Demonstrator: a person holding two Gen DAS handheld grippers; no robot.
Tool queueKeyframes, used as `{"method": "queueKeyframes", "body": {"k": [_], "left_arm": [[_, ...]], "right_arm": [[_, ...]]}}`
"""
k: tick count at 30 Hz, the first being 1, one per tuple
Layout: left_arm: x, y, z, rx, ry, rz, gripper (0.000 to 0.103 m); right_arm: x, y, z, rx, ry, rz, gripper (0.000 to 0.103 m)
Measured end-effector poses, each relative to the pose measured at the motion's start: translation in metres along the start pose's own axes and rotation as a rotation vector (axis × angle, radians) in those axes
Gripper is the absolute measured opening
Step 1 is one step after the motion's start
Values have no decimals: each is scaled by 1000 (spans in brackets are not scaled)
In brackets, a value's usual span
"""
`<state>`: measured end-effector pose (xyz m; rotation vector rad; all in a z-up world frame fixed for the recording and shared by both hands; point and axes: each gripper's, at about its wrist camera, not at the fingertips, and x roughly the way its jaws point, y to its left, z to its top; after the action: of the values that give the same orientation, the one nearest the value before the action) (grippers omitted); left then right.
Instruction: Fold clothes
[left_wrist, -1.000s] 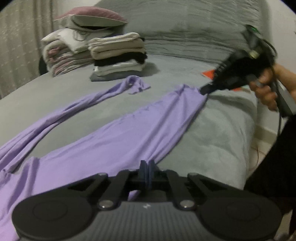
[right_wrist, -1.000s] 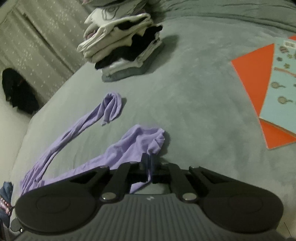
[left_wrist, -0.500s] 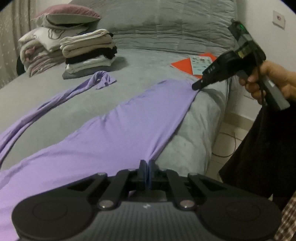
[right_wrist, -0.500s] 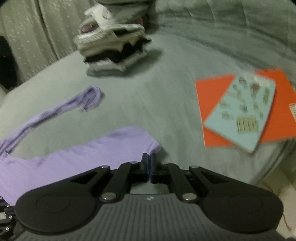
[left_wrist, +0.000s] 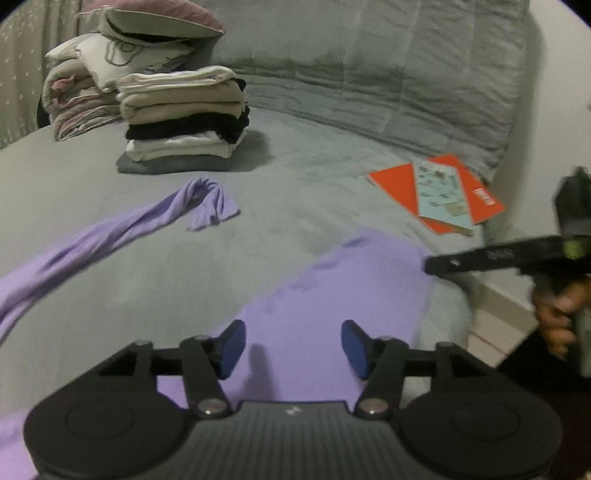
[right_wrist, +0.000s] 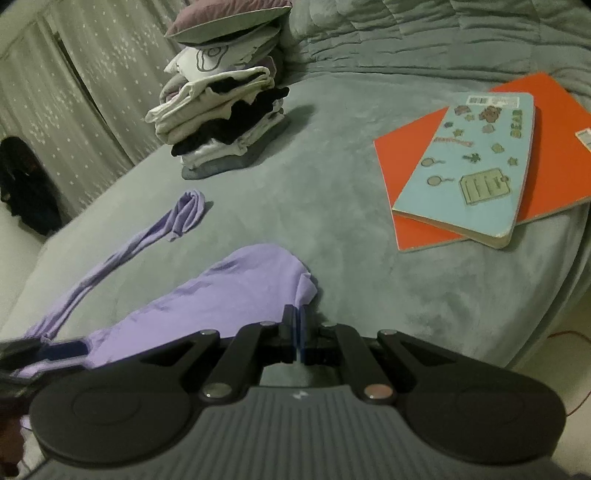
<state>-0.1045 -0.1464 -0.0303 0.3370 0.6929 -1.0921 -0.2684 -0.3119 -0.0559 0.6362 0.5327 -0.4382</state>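
Observation:
A purple garment (left_wrist: 332, 295) lies spread on the grey bed (left_wrist: 110, 302), one long narrow part (left_wrist: 147, 218) trailing towards the folded stacks. My left gripper (left_wrist: 293, 343) hovers over the cloth. Its jaws are opening, and the blue pads (left_wrist: 232, 347) stand wide apart and press on nothing. My right gripper (right_wrist: 297, 332) is shut on the garment's corner (right_wrist: 303, 295) near the bed's edge. In the left wrist view the right gripper (left_wrist: 428, 265) comes in from the right, held by a hand (left_wrist: 557, 314).
Two stacks of folded clothes (left_wrist: 184, 129) stand at the back left, a pillow on the further one. Orange and light-blue books (right_wrist: 480, 162) lie at the right near the bed's edge. A rumpled grey duvet (left_wrist: 369, 74) lies behind, a curtain (right_wrist: 74, 92) at the left.
My left gripper has let go of the purple cloth; its jaws now stand wide apart above it. The right gripper stays shut on the corner and has drawn it nearer the bed's edge.

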Motion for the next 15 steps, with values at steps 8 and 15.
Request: {"method": "queueKeyframes", "body": {"k": [8, 15], "left_arm": [[64, 1, 36, -73, 98, -94, 55], [101, -14, 66, -156, 145, -236, 27]], "right_arm": [[2, -18, 2, 60, 11, 87, 1], [3, -21, 1, 38, 7, 111, 1]]}}
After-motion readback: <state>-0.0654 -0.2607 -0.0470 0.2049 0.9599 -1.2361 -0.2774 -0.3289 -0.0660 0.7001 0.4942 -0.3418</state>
